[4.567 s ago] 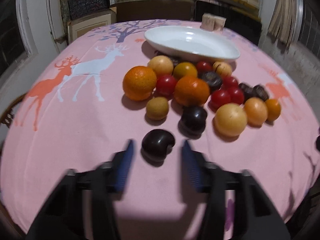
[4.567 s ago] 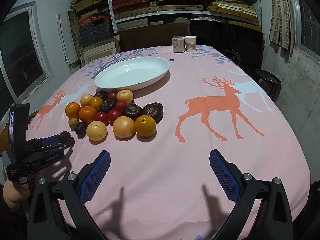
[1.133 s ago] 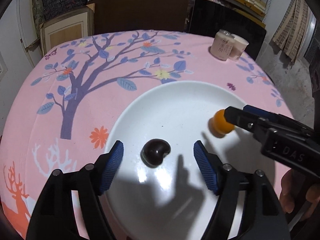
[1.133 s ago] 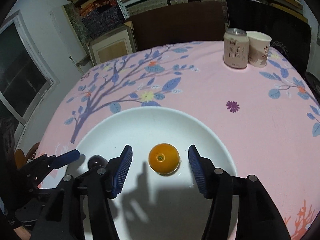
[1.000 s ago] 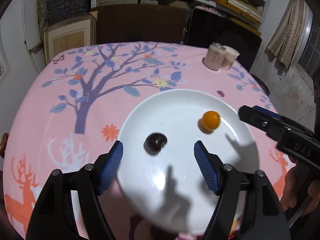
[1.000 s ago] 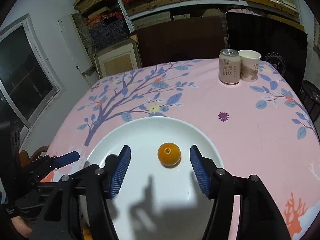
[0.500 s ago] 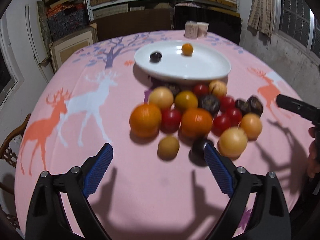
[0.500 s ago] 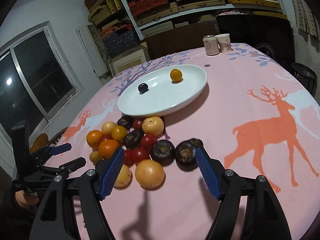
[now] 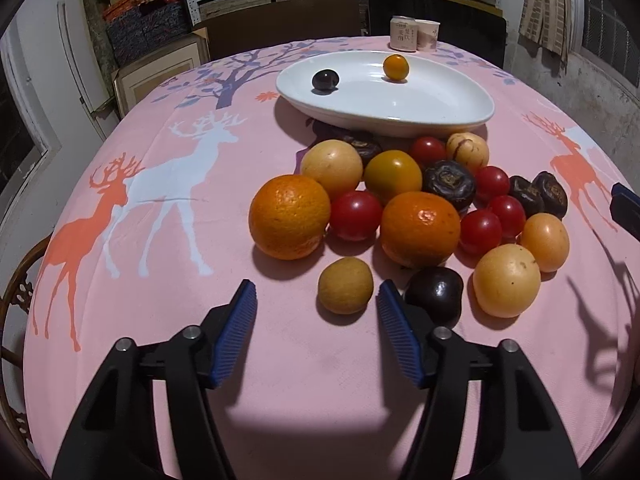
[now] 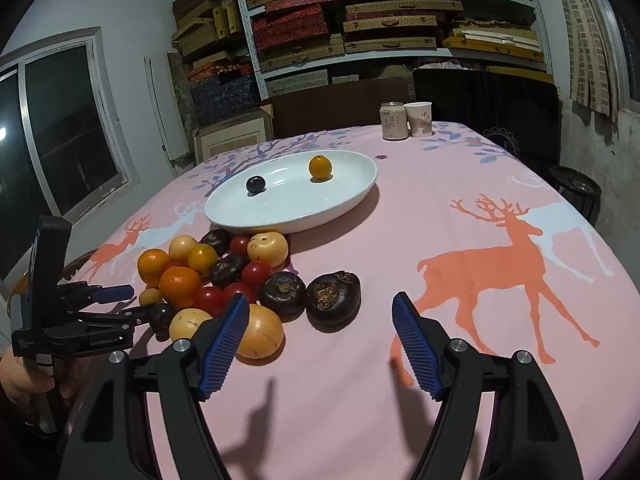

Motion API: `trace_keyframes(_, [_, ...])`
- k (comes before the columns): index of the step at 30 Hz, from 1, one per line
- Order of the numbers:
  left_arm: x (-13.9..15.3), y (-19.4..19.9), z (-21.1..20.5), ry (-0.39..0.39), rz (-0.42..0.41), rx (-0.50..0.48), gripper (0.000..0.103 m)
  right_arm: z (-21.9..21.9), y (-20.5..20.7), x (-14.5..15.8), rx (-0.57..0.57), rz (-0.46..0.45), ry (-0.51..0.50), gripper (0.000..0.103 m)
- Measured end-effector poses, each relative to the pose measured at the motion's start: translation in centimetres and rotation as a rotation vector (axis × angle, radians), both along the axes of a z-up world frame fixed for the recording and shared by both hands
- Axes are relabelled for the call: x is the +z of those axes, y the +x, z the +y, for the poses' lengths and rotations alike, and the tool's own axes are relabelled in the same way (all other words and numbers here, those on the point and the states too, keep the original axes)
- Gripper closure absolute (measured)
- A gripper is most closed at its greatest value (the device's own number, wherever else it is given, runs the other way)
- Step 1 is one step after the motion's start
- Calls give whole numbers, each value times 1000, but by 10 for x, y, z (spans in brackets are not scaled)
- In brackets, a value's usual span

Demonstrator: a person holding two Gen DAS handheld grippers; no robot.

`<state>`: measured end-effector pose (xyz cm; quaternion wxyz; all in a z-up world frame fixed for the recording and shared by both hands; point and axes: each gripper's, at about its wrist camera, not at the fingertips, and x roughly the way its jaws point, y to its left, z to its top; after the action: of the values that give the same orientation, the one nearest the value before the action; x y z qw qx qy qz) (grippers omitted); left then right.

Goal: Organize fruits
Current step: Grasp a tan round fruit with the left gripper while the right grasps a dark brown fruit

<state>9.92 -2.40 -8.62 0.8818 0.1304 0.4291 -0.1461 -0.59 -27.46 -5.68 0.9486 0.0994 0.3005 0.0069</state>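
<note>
The left gripper (image 9: 316, 312) is hanging low over the pink tablecloth (image 9: 160, 240) at the near edge of the fruit pile, and the small tan fruit (image 9: 345, 285) is lying straight ahead of it, just past the blue pads and a little toward the right-hand pad (image 9: 396, 340). That fruit is round, so no long axis is dictating how the jaws must turn. A dark plum (image 9: 434, 292) is sitting right behind that same pad, near enough to be nudged. The left jaws are standing about half open and have just been closing; nothing is between them and they are touching nothing. The right gripper (image 10: 320, 340) is facing the other end of the pile, where a yellow fruit (image 10: 260, 332) is showing behind its left pad (image 10: 224, 340) and a dark wrinkled fruit (image 10: 334, 294) is lying ahead between the two pads; its jaws are standing wide and empty. For the tan fruit, the left hand looks the nearer. The white plate (image 9: 460, 116) is waiting beyond the pile, already carrying a small dark fruit (image 9: 325, 80) and a small orange (image 9: 396, 67).
</note>
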Motion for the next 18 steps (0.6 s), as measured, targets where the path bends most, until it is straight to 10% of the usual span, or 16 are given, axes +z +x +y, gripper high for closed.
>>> trace_keyframes(6, [-2,9,4,-66,50,-17,53,2,0,-1,6,5,3,28])
trace_keyframes(8, [-1,6,1,-72,45,-37,75,1,0,-2,5,6,6,28])
trace_keyframes(18, [15,-3,28,-252,-22,9,77,2,4,-3,13,44,3,29])
